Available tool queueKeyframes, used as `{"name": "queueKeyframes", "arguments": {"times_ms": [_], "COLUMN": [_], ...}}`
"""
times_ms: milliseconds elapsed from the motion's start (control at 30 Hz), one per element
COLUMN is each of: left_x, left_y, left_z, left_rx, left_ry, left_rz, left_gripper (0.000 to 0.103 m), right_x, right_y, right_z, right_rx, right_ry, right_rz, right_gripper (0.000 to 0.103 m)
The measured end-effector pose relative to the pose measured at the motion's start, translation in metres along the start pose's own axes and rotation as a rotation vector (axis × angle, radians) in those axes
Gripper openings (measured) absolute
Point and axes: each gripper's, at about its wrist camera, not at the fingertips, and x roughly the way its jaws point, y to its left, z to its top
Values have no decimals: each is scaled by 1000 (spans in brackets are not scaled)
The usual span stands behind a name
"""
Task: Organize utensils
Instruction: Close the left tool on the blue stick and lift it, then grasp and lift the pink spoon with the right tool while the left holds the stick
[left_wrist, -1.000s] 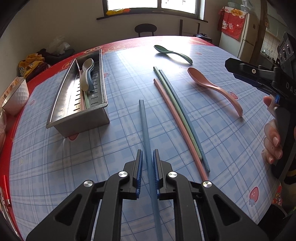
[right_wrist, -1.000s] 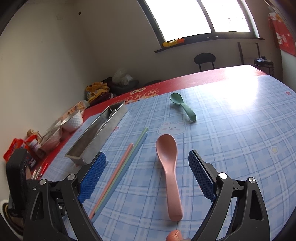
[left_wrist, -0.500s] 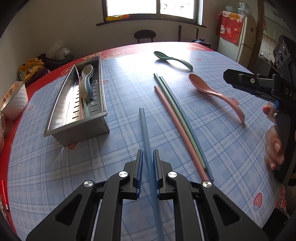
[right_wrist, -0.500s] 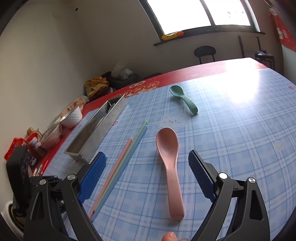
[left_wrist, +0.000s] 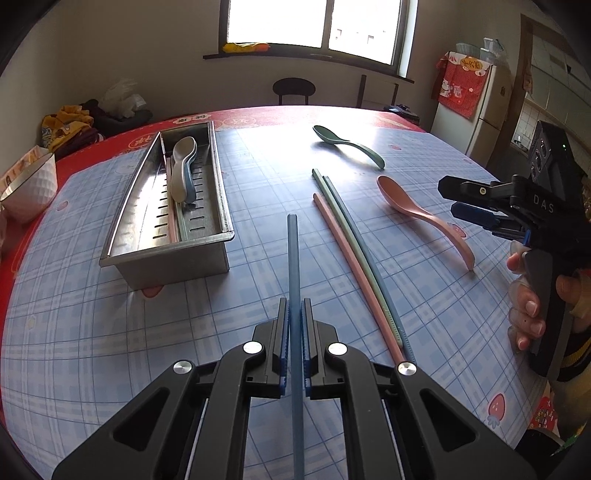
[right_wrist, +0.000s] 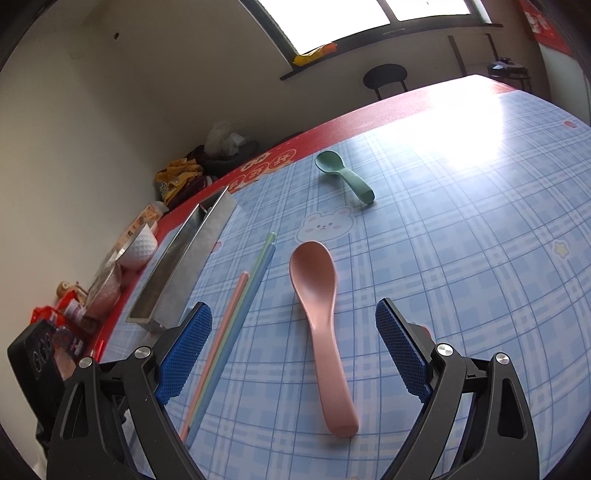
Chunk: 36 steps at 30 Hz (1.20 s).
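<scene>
A round table covered in a blue plaid cloth with a red border is seen in a sunlit room, with a window, a black stool and a refrigerator behind it. A blue chopstick is clamped between the closed pads of the left gripper, near a steel tray already holding spoons. The right gripper is held wide open around the handle of a pink spoon, without touching it, beside three chopsticks and a green spoon.
</scene>
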Motion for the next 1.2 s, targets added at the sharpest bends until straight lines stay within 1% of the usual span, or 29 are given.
{"name": "queueKeyframes", "arguments": {"times_ms": [67, 100, 133, 167, 333, 467, 567, 767, 900, 1100, 1200], "left_x": [-2, -3, -4, -6, -11, -15, -17, -17, -19, -20, -21], "left_y": [3, 4, 5, 4, 5, 8, 10, 11, 12, 13, 14], "left_z": [0, 0, 0, -1, -2, -2, -3, -4, -4, -4, -5], "left_rx": [-14, -20, -25, -29, -38, -50, -58, -65, -70, -75, -80], "left_ry": [-10, -15, -19, -22, -45, -63, -71, -76, -81, -85, -84], "left_rz": [-3, -5, -8, -8, -18, -35, -50, -61, -67, -73, -75], "left_gripper": [6, 6, 6, 6, 6, 6, 6, 6, 6, 6, 6], "right_x": [0, 1, 3, 6, 17, 21, 25, 32, 35, 36, 37], "right_y": [2, 3, 4, 5, 17, 27, 29, 28, 30, 28, 27], "right_z": [0, 0, 0, 0, -1, -6, -7, -8, -9, -9, -9], "right_rx": [-9, -20, -28, -33, -89, -147, -160, -161, -171, -161, -155], "right_ry": [4, 9, 24, 40, 103, 106, 120, 151, 171, 172, 175], "right_rz": [4, 0, -9, -19, -98, -124, -146, -190, -176, -171, -163], "right_gripper": [86, 79, 76, 75, 60, 57, 54, 43, 37, 32, 27]}}
